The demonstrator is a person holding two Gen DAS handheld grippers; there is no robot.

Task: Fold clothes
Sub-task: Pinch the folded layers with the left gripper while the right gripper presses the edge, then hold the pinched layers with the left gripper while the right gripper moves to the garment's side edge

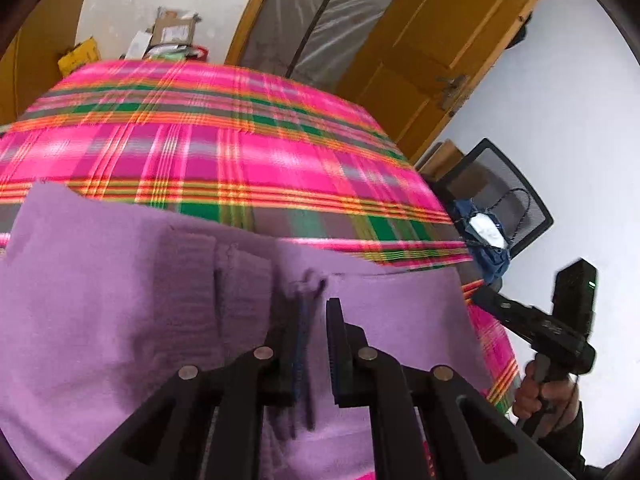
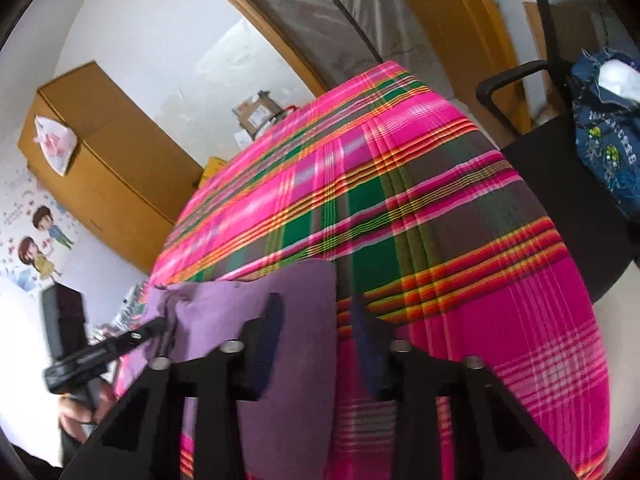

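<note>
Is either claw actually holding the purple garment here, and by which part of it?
Cannot be told for certain. The left claw is narrowed around a bunched fold mid-garment on the purple garment; the right claw straddles its side edge.

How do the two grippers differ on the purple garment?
Left gripper jaws stand narrow, apparently pinching a ridge of the purple garment; right gripper jaws stand wider, straddling its edge without clearly pressing. Left sits mid-garment; right at the border with the plaid cloth. Both point down at it.
</note>
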